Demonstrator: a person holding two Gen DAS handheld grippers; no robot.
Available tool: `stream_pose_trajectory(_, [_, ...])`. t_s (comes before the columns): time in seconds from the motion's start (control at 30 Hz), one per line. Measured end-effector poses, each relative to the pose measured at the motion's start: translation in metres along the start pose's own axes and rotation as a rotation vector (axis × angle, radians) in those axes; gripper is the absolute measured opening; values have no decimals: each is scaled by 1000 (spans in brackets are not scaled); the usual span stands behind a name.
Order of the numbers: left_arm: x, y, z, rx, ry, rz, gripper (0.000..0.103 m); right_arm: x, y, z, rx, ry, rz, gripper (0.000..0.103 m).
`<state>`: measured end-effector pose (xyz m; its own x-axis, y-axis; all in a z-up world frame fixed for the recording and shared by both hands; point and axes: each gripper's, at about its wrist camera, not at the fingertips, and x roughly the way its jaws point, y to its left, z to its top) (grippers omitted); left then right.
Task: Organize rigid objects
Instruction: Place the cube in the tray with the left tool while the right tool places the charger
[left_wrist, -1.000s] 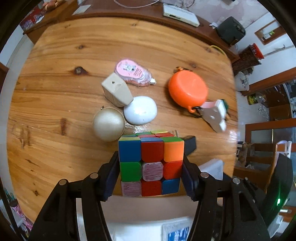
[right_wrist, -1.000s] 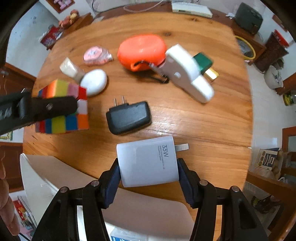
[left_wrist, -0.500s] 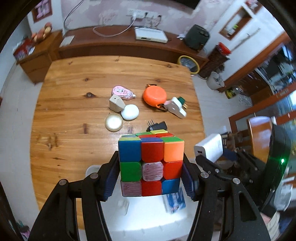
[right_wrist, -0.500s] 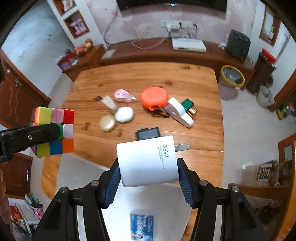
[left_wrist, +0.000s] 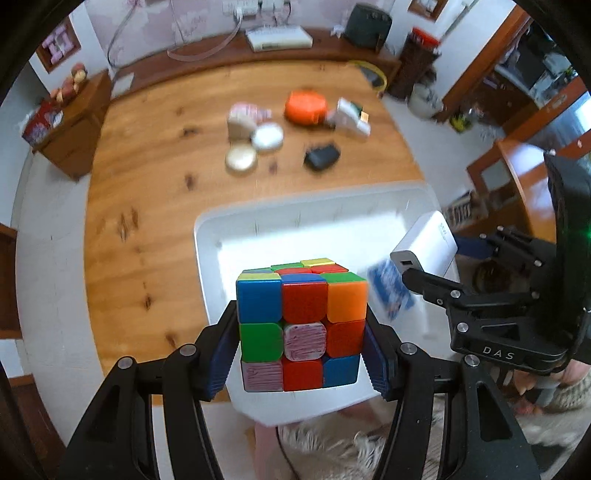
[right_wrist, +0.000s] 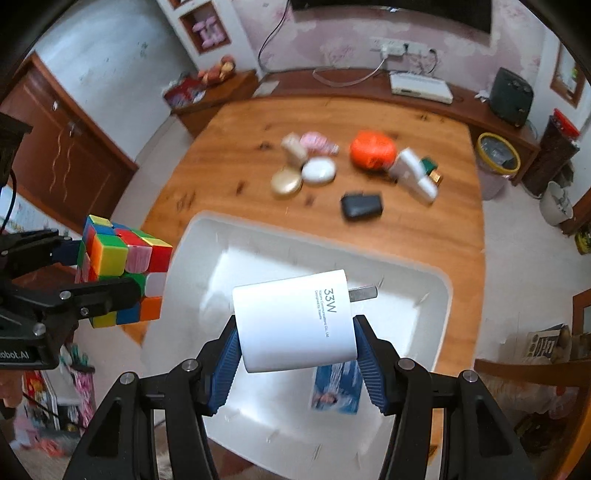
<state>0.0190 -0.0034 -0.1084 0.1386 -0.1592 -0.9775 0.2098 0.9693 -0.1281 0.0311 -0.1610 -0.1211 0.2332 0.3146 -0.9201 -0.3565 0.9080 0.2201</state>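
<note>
Multicoloured scrambled cube (left_wrist: 301, 325), white charger (right_wrist: 295, 321)

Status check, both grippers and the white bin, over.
Left gripper shut on puzzle cube. Right gripper shut on white charger. Both above white bin. Nothing blocking.

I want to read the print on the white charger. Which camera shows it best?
The right wrist view: the white charger fills the centre, clamped in the right gripper, its "33W" face and one metal prong turned to the camera. The left wrist view shows only the charger's end and side at the right, print unreadable.
</note>
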Motion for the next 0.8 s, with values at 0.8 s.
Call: stream_pose_trajectory(0.8, [149, -10, -44, 65, 335, 19, 64, 121, 18, -85, -41, 389, 135, 59])
